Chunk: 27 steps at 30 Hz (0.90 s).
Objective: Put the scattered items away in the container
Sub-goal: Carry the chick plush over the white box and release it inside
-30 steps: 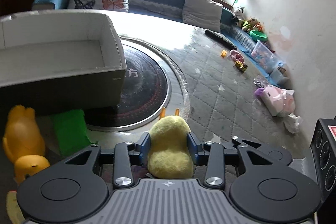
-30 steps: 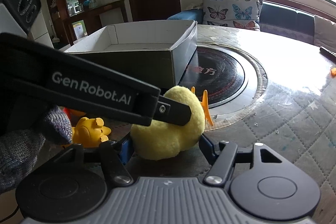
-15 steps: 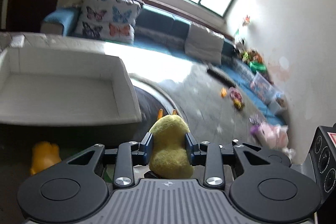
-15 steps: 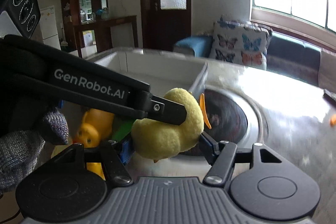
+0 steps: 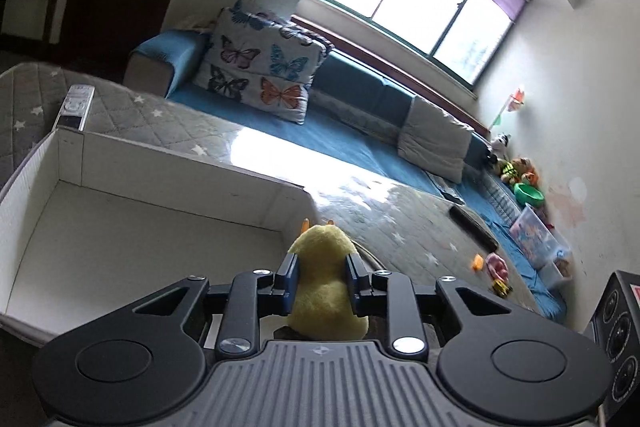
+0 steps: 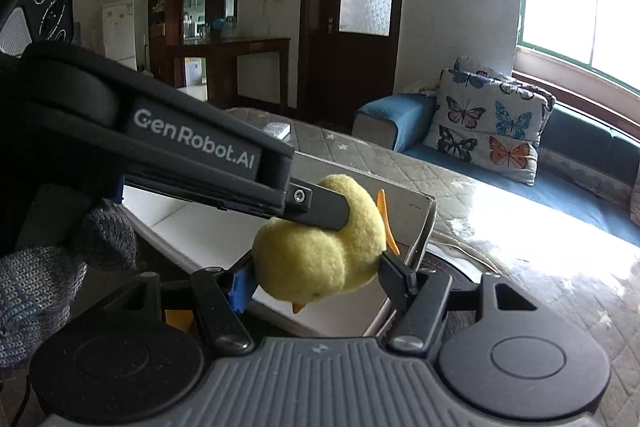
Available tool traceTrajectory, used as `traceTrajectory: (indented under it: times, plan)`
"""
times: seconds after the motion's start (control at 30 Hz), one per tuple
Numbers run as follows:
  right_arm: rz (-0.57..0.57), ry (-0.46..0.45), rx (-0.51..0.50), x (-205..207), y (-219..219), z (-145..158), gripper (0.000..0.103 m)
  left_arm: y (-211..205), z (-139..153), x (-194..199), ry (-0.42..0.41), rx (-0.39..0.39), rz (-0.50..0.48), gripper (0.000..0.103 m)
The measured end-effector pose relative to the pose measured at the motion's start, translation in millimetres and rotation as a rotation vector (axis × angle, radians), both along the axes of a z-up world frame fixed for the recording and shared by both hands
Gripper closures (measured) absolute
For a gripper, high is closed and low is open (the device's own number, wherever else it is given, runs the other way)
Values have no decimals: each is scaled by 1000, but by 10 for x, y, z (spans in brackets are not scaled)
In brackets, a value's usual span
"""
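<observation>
**Both grippers clamp a yellow plush duck at the box rim**

The left gripper [image 5: 322, 273] is closing, its blue-padded jaws pressing into the sides of the yellow plush duck [image 5: 324, 291], and the right gripper [image 6: 316, 277] grips the same toy from another angle, its jaws partly apart and pushed into the fleece on either side. The duck hangs in the air over the near right corner of the white box [image 5: 120, 227], just above its rim.

Inside the box, the floor that shows is bare white card; the grippers and duck hide its near right part.

The box walls stand upright, with the far wall and right wall meeting at a corner just behind the duck. Beyond that lies a quilted grey table cover with stars [image 5: 400, 223], glaring under the window light. A remote control [image 5: 76, 106] lies on the cover, just behind the box's far left corner.

The duck is fuzzy, rounded and pale yellow, with thin orange pieces [image 6: 383, 215] sticking out on its far side.
</observation>
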State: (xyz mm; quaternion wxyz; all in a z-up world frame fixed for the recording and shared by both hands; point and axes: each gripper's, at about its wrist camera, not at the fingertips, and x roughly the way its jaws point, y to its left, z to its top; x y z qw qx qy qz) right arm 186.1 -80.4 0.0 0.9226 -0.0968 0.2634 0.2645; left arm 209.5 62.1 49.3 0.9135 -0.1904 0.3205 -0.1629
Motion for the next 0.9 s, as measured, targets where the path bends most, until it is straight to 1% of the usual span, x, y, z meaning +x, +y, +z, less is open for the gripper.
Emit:
traceTrajectory:
  times: [0.1, 0.13, 0.27, 0.4, 0.57, 0.9]
  plan:
    - [-6, 20, -9, 77, 31, -76, 38, 25, -104, 129, 31, -17, 5, 79]
    - [-9, 24, -12, 88, 32, -101, 38, 31, -136, 167, 40, -24, 5, 82]
    - [-21, 40, -19, 133, 28, -190, 38, 55, -250, 245, 71, -30, 10, 82]
    - [-29, 45, -17, 120, -2, -218, 38, 71, -298, 234, 85, -36, 3, 82]
    - [-43, 25, -10, -35, -43, -190, 38, 62, -284, 146, 84, -30, 5, 81]
    - [-35, -14, 4, -281, -118, -57, 37, 36, -125, -184, 43, -5, 17, 80]
